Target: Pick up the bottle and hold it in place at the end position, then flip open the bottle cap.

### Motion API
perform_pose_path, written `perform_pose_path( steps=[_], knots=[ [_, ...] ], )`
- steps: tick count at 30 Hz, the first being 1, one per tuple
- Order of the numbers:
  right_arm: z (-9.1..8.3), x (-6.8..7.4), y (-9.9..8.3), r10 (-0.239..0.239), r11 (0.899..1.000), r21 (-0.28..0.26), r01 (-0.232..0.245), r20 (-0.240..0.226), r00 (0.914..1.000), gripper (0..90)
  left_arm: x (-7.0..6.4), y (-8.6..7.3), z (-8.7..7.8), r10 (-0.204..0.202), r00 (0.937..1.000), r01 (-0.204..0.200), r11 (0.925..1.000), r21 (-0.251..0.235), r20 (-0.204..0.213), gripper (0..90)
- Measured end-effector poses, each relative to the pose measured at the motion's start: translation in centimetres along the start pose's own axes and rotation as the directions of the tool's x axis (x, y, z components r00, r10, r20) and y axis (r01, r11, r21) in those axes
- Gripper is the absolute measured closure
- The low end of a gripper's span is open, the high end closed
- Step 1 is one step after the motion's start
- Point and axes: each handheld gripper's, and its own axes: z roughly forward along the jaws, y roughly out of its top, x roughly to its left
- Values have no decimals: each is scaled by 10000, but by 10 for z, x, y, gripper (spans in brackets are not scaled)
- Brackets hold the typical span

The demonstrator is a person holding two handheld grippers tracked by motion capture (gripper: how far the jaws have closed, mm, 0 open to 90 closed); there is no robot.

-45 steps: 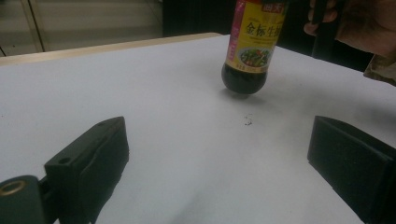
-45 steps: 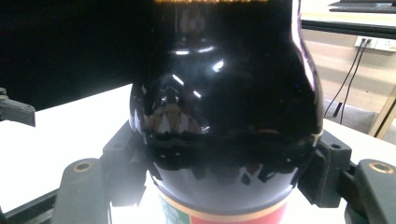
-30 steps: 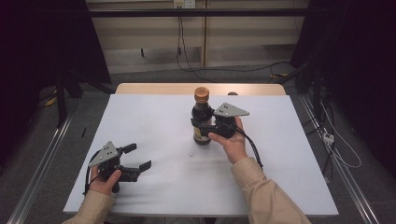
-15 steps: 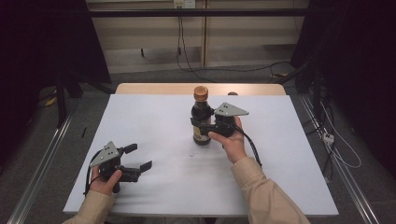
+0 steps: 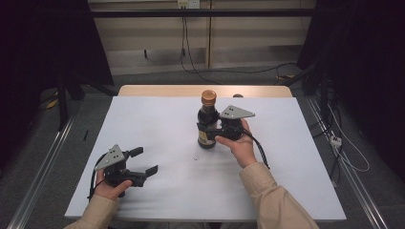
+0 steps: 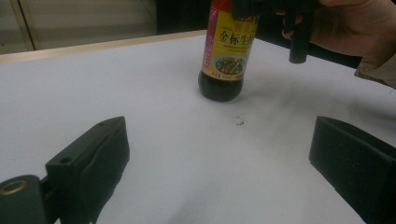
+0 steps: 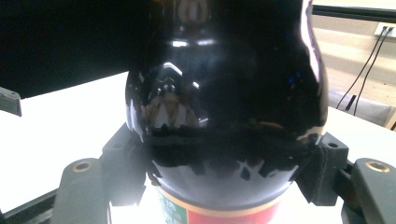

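The right gripper (image 5: 213, 132) is clamping the dark bottle (image 5: 207, 120), jaws pressing its sides, standing upright on the white table (image 5: 157, 119) past the middle. The left gripper (image 5: 142, 161) is resting near the front left corner, jaws spread on nothing. A wooden edge (image 5: 167, 90) is showing behind; cables (image 5: 184, 43) are hanging down the pale wall beyond grey floor.
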Motion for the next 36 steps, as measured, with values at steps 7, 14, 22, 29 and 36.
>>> perform_pose_path(
  steps=[7,14,22,29,36],
  knots=[
    [0,0,-1,-22,10000,17,22,-29,10000,306,-1,3,3,-336,9994,336,9994,5,22,61],
    [-1,-2,-2,-165,9999,-24,164,-254,9995,311,-1,5,5,-433,9990,433,9990,73,120,61],
    [-1,-6,-2,-194,9998,31,196,-536,9984,311,-1,8,7,-477,9988,474,9984,321,89,94],
    [0,-1,-3,149,9999,-35,-149,-84,9999,293,-1,11,7,-552,9985,553,9981,279,-13,119],
    [-2,8,-5,525,9986,-67,-522,561,9970,288,-2,16,9,-831,9964,829,9964,147,136,120]
  ],
)
